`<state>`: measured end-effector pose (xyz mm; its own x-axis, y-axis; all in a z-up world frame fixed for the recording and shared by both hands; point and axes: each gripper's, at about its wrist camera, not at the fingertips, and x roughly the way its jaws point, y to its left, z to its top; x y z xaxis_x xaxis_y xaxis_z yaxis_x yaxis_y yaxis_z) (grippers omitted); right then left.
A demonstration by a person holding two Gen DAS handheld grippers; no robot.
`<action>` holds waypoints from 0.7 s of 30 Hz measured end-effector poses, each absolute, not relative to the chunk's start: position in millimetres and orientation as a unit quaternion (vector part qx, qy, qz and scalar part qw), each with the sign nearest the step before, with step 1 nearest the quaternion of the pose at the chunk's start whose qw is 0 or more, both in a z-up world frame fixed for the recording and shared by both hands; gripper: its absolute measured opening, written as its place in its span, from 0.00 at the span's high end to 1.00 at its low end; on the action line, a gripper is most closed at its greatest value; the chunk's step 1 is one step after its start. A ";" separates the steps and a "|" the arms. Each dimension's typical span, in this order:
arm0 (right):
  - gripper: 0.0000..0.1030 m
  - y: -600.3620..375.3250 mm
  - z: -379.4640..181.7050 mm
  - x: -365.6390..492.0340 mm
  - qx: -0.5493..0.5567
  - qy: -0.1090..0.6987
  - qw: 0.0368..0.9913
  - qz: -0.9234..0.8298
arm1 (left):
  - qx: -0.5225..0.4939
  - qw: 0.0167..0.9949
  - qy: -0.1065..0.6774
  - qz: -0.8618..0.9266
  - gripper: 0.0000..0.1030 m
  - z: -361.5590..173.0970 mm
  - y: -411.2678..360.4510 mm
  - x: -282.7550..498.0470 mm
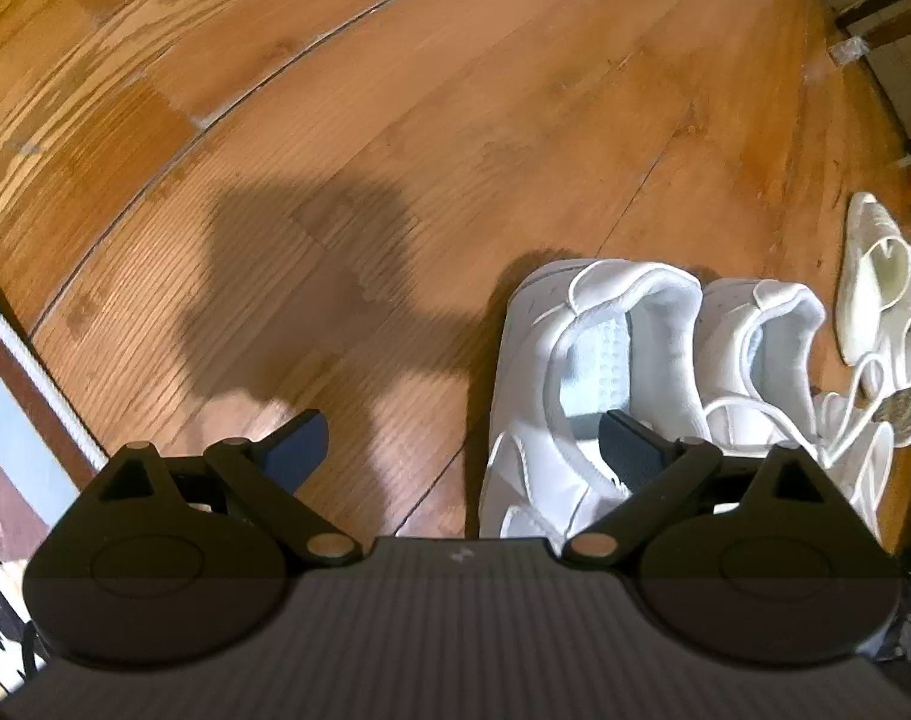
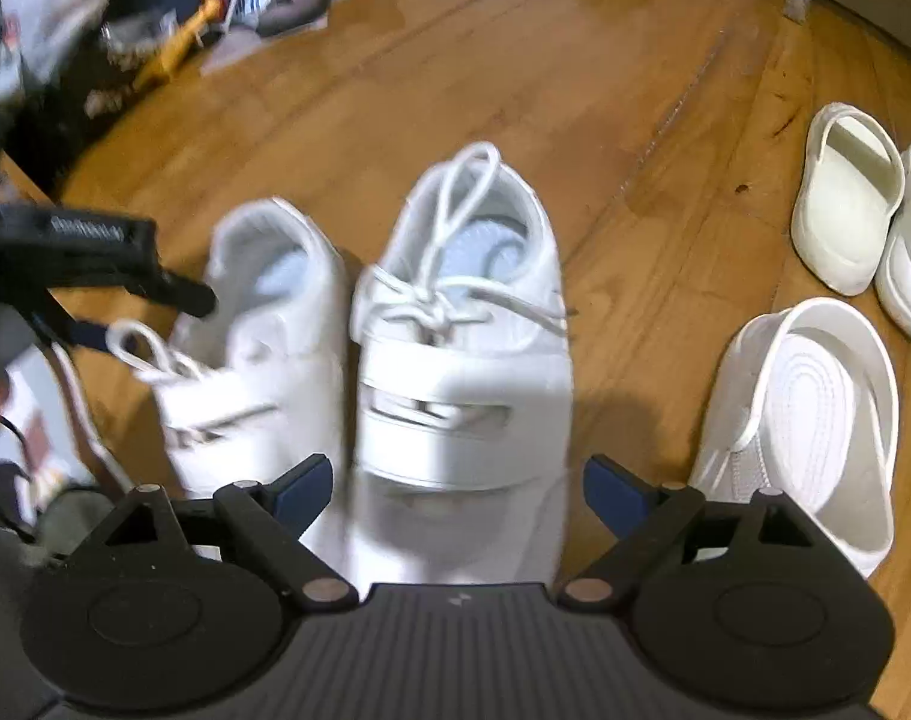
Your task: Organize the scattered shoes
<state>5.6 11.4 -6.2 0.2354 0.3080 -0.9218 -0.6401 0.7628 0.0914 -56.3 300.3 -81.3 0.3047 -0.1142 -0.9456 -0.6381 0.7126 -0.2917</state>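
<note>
2 white sneakers (image 2: 461,324) paired on the wood floor (image 2: 635,120).
Right tool (image 2: 455,495) and left tool (image 1: 461,450) both gape wide, holding nothing.

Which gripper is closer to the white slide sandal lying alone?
Right. The right gripper hovers open just left of the sandal; the left gripper is beyond both sneakers.

Left wrist view looks steeply down, close above the worn oak plank floor (image 1: 395,120). Right wrist view tilts forward, low and near. Both share the pair of white leather lace-up sneakers (image 1: 635,360) (image 2: 455,330): at 4 o'clock left, centred right.
</note>
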 end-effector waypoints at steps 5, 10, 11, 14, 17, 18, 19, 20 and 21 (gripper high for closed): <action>0.08 21.4 -23.2 10.4 -0.158 0.537 0.768 0.312 | -0.322 0.735 0.571 0.177 0.07 -91.5 291.8 -51.7; 0.12 31.5 -38.1 13.0 -0.162 0.528 0.770 0.320 | -0.314 0.761 0.539 0.180 0.61 -87.5 290.1 -48.5; 0.18 31.7 -38.5 13.7 -0.156 0.527 0.773 0.319 | -0.322 0.762 0.535 0.171 0.77 -87.8 290.4 -47.2; 0.23 28.1 -36.0 17.1 -0.125 0.529 0.780 0.310 | -0.317 0.772 0.532 0.142 0.81 -87.1 286.7 -35.7; 0.24 23.1 -33.9 24.7 -0.077 0.552 0.779 0.285 | -0.307 0.787 0.524 0.107 0.80 -81.2 281.6 -14.3; 0.24 21.9 -33.8 27.4 -0.061 0.561 0.778 0.274 | -0.292 0.793 0.524 0.106 0.80 -78.3 278.4 -7.0; 0.24 19.7 -33.1 30.7 -0.037 0.570 0.777 0.265 | -0.286 0.798 0.521 0.105 0.81 -77.3 276.4 -2.4; 0.24 17.4 -32.9 32.6 -0.021 0.574 0.776 0.260 | -0.280 0.803 0.517 0.103 0.80 -76.0 274.9 2.5; 0.24 16.0 -31.9 34.1 -0.008 0.578 0.775 0.254 | -0.281 0.809 0.506 0.102 0.80 -71.3 275.8 9.7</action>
<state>34.1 16.0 -31.9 0.2025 0.3835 -0.9010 -0.4029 0.8713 0.2803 9.7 275.8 -71.3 0.4667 -0.1194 -0.8763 -0.4487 0.8219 -0.3509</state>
